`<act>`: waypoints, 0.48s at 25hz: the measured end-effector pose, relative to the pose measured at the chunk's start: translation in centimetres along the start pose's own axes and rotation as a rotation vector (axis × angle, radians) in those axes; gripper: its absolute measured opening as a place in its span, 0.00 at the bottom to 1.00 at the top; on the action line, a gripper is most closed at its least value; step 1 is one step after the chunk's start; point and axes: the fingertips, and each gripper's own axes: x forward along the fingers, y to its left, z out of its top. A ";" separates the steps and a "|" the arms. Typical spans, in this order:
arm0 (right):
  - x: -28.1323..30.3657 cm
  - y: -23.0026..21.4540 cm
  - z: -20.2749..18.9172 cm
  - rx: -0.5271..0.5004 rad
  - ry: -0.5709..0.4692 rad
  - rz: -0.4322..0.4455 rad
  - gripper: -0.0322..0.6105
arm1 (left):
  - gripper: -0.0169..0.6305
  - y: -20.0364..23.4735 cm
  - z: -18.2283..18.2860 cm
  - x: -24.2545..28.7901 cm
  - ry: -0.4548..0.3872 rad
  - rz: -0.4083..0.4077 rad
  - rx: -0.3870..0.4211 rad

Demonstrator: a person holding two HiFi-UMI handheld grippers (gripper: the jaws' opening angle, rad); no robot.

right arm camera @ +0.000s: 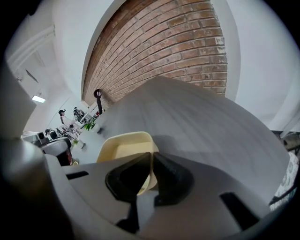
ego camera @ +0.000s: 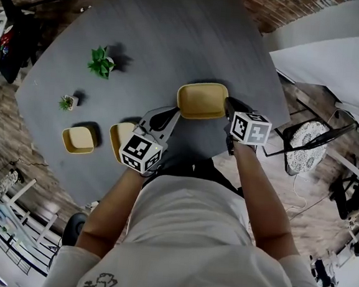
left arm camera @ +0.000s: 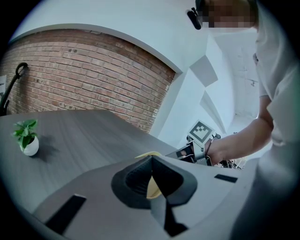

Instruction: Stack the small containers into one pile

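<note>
Nothing stacked yet! One small yellow square tub [ego camera: 78,139] sits well left of my left gripper [left arm camera: 151,174], with a second tub [ego camera: 118,135] just beside it. My left gripper pinches what looks like the larger yellow tray [ego camera: 202,101] by one rim, and my right gripper [right arm camera: 151,174] is clamped on the opposite edge.

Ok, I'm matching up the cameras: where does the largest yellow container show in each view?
Head view: yellow container, just above centre.
Left gripper view: container low centre, only a sliver, pinched between the jaws.
Right gripper view: container lower centre-left, its rim pinched between the jaws.
Shared landmark: the brick wall.
</note>
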 end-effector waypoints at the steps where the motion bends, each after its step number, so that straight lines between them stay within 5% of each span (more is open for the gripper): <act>1: 0.0 0.1 0.0 -0.004 -0.001 0.001 0.09 | 0.04 0.1 0.0 -0.1 -0.001 0.003 -0.001; 12: -2.5 1.8 1.1 -0.023 -0.052 0.070 0.08 | 0.04 -1.6 0.5 -1.4 -0.030 0.035 0.022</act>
